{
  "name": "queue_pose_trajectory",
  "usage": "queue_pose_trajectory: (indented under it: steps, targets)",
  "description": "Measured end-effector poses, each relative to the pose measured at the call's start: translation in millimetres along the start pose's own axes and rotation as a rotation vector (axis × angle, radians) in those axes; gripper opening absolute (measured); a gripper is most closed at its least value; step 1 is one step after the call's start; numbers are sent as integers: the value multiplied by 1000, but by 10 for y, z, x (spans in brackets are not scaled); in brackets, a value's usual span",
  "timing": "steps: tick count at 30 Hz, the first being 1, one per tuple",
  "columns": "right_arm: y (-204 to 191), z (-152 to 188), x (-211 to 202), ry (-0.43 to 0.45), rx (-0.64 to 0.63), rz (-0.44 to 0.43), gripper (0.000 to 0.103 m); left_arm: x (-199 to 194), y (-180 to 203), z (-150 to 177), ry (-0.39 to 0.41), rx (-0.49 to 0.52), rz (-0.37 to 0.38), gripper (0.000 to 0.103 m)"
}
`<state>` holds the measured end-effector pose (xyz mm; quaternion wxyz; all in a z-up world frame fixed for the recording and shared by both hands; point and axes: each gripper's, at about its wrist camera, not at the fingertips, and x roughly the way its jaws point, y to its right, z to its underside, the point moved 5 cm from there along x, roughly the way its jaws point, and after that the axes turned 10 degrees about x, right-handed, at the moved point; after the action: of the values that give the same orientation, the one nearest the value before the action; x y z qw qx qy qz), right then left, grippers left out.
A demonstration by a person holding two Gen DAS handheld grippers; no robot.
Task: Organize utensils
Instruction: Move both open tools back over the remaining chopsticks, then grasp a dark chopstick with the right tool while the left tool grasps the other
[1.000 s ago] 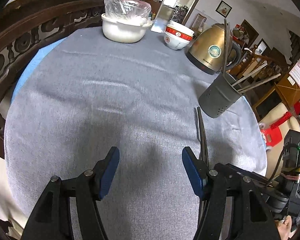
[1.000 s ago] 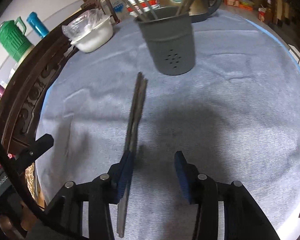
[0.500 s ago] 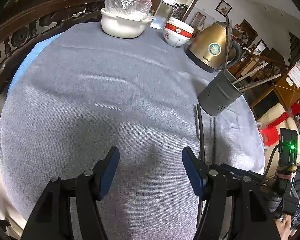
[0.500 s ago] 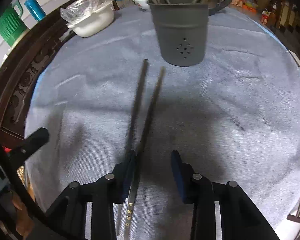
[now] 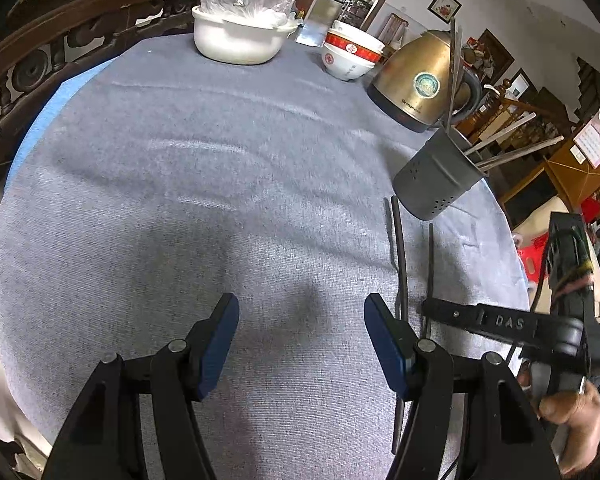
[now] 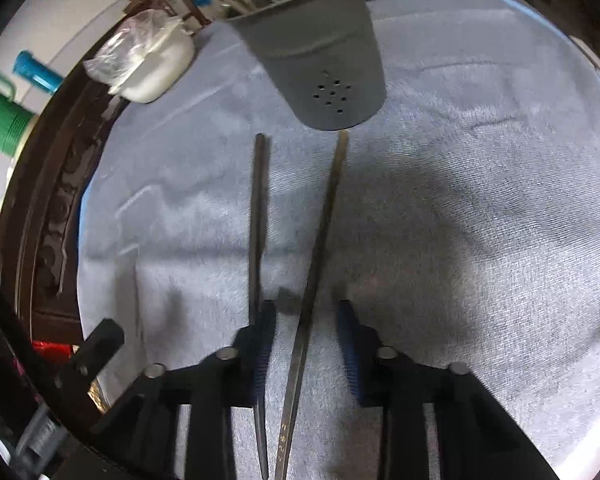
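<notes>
Already most of the job looks done: the grey holder [image 5: 436,178] stands near the far right edge of the cloth-covered surface [image 5: 220,200] with several utensils sticking out of its mouth, and only two dark chopsticks lie outside it. Those two rest flat on the cloth just in front of the holder, roughly side by side with a gap between them.

Your right tongs [image 6: 306,344] are down over them. The jaws have just been closing, yet in the right wrist view the pads do not press on anything: the right chopstick [image 6: 320,240] runs up the gap between the pads, touching neither as far as you can judge, while the left chopstick [image 6: 256,220] lies along the outer face of the left pad [image 6: 265,344], apparently outside the gap (the motion blur there makes the exact contact hard to call). So nothing is grasped so far, and a full closure may catch only one stick.

Your left tongs [image 5: 302,344] hover released over bare cloth, wide apart and empty, just left of the chopsticks.

The white bowl with its plastic cover [image 5: 240,36], the stacked red-rimmed bowls [image 5: 352,56] and the brass kettle [image 5: 420,84] sit at the far rim, well clear of the work.

What remains, by the look of it: take up both chopsticks, lift them, and drop them upright into the holder with the rest.
</notes>
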<state>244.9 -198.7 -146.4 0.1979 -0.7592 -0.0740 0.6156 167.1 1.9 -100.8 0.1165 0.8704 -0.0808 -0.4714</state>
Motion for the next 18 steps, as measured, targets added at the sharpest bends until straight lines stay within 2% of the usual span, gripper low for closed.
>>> queue_pose_trajectory:
  steps: [1,4,8,18]
  targets:
    - [11,-18,10,-11,2,2,9,7,5,8,-3,1,0,66]
    - [44,-48,12,-45,-27,6,7,32,13,21,-18,7,4,66]
    - [104,-78,-34,-72,-92,75,6,61,27,25,-45,6,16,66]
    - [64,-216,15,-138,-105,89,9,250,262,-76,-193,40,32,66]
